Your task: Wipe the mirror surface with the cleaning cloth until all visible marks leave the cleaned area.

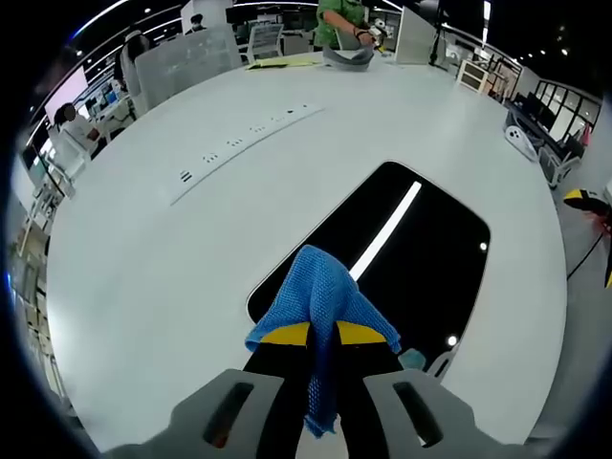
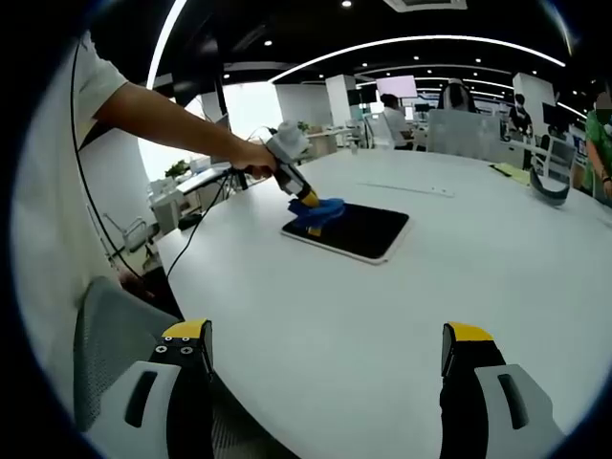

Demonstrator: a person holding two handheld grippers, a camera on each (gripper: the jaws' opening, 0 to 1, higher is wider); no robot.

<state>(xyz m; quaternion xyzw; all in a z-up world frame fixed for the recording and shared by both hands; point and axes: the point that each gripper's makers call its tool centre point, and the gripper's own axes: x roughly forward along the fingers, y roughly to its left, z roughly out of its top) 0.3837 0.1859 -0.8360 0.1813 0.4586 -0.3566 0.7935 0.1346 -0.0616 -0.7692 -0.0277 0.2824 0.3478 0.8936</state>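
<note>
1. We see L claw point(image 1: 322, 337) pinching blue cloth point(image 1: 323, 290) at mirror's point(image 1: 421, 249) near edge.
2. Mirror lies flat on white desk point(image 1: 172, 277).
3. R claw point(image 2: 325, 359) spread, w/ nothing between, well apart from mirror.

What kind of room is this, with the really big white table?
Probably a big open office or lab. The wide white table has a power strip on it, office chairs stand behind, and strip lights run along a dark ceiling.
</note>
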